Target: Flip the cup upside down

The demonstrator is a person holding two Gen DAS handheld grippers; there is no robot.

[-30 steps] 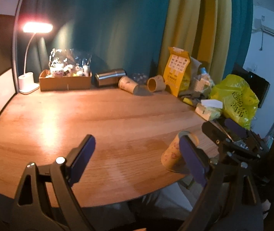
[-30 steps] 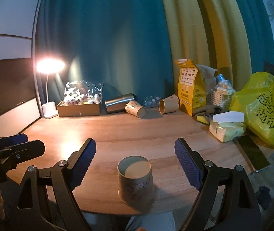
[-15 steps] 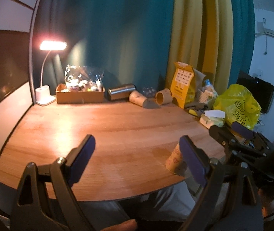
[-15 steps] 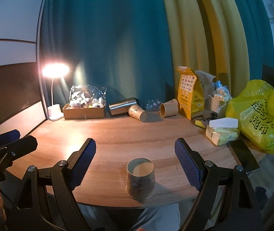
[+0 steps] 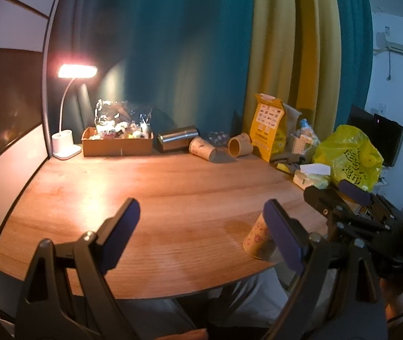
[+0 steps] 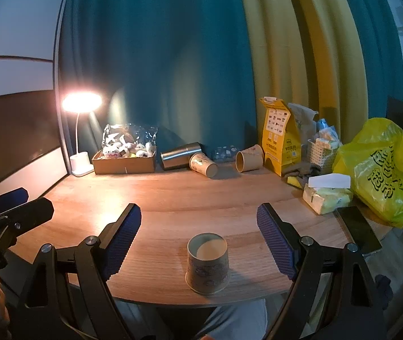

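Observation:
A patterned paper cup [image 6: 207,263] stands upside down near the front edge of the wooden table [image 6: 201,192], wide rim down and flat base up. It also shows in the left wrist view [image 5: 258,242], partly behind my left finger. My right gripper [image 6: 198,232] is open and empty, pulled back above the cup, which sits between its two fingers without touching them. My left gripper [image 5: 201,226] is open and empty, off to the cup's left. The right gripper also shows in the left wrist view [image 5: 340,198].
At the table's back lie two paper cups [image 6: 203,165] [image 6: 249,158] on their sides, a steel tumbler [image 6: 181,155], a cardboard box of snacks [image 6: 125,161] and a lit lamp [image 6: 81,102]. A yellow pouch [image 6: 277,138], tissues [image 6: 327,194], a phone [image 6: 358,232] and a yellow bag [image 6: 382,167] crowd the right.
Both grippers have drawn back and up from the table. The cup stays upside down where it stood, and looks smaller and farther off in the right wrist view.

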